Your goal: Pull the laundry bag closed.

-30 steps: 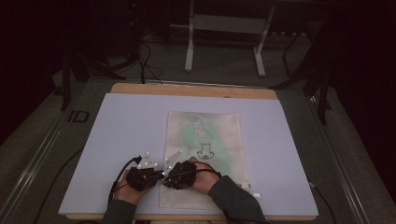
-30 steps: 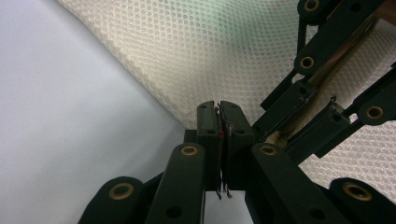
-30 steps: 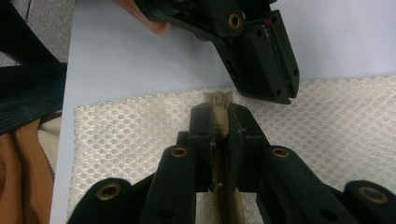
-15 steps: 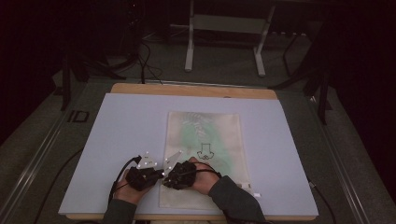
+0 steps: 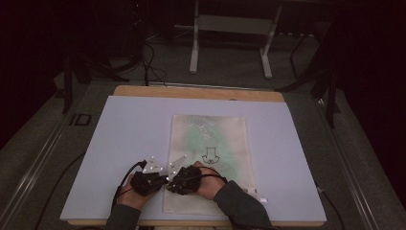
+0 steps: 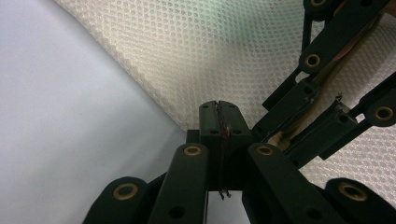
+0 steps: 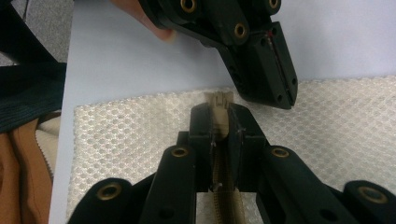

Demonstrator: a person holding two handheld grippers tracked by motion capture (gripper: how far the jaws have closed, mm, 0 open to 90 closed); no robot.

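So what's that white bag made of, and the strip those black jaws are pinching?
The bag looks like cream mesh fabric, probably synthetic: a regular honeycomb of tiny holes, matte and limp. The strip in the right gripper seems a beige zipper, likely plastic, with small teeth along it. The table surface looks like smooth, matte pale board.

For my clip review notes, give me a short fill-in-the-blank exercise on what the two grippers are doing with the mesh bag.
1. The right gripper is shut on the bag's ____.
2. The left gripper pinches the mesh bag at its ____.
3. The bag lies flat on a pale ____.
4. In the high view the two grippers sit ____ each other.

Missing words: zipper; edge; board; beside
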